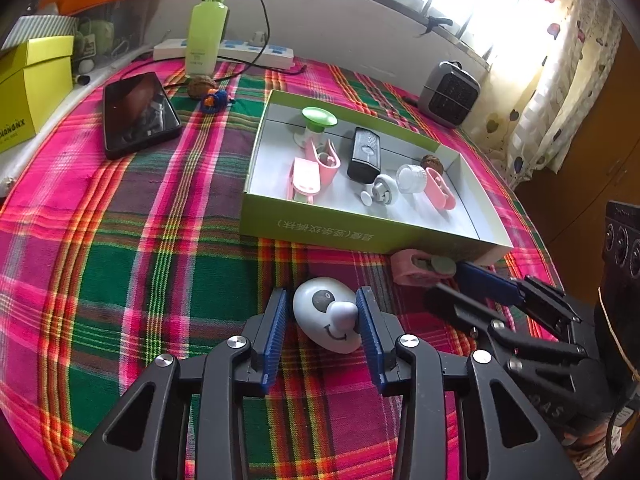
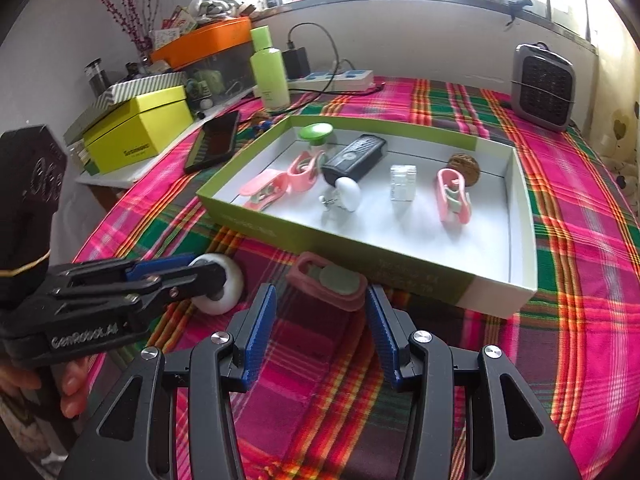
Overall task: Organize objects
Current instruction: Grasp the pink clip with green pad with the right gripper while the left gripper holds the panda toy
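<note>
A white egg-shaped toy point(image 1: 328, 316) with a painted face lies on the plaid cloth between the fingers of my left gripper point(image 1: 322, 308). A thin gap shows beside its left pad, so the jaws stand open around it. The right wrist view shows that gripper point(image 2: 210, 271) from the side, around the white toy point(image 2: 224, 296). A pink clip point(image 2: 328, 286) lies against the near wall of the green box point(image 2: 400, 268), between the fingertips of my open right gripper point(image 2: 322, 300); the pads do not press it. The left wrist view shows the clip point(image 1: 416, 270) too.
The green box point(image 1: 360, 236) holds several small items: pink clips, a black device point(image 1: 362, 156), a green-lidded jar, a walnut. A phone point(image 1: 138, 114), a green bottle point(image 1: 206, 24), a power strip point(image 1: 240, 50), a small heater point(image 1: 450, 94) and a yellow box point(image 1: 32, 84) stand around it.
</note>
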{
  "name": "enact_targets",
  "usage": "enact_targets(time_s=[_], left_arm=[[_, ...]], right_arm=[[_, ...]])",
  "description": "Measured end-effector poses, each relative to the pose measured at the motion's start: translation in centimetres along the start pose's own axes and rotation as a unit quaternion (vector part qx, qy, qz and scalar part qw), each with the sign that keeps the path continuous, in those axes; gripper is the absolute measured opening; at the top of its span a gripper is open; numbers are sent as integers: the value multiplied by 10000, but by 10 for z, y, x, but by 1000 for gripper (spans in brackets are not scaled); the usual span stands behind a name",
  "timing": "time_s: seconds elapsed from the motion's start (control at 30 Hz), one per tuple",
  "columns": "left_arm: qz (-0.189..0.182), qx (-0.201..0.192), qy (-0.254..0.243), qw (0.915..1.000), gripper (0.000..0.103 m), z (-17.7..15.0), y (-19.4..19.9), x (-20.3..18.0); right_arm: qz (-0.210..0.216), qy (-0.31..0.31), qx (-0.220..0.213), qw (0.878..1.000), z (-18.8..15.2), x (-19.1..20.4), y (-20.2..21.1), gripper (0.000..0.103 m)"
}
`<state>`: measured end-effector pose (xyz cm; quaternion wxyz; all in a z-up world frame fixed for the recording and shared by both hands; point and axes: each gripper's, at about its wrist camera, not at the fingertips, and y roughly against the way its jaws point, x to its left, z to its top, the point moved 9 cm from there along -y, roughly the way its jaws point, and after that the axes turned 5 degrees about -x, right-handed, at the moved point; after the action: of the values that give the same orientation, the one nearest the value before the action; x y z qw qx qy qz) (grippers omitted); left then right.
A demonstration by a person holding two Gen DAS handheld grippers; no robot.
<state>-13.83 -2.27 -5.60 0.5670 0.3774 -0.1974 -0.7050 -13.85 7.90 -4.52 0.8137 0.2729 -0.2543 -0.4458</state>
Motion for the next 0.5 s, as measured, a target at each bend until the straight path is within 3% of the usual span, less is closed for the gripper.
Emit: enact_targets(time_s=[0.2, 0.5], left_arm=[[101, -6, 114, 9999, 35, 3, 1, 13], [75, 15, 126, 9999, 35, 3, 1, 15]], right_arm=[[361, 149, 71, 9992, -5, 14, 4, 47], [-34, 325, 77, 9994, 0, 4, -7, 47]])
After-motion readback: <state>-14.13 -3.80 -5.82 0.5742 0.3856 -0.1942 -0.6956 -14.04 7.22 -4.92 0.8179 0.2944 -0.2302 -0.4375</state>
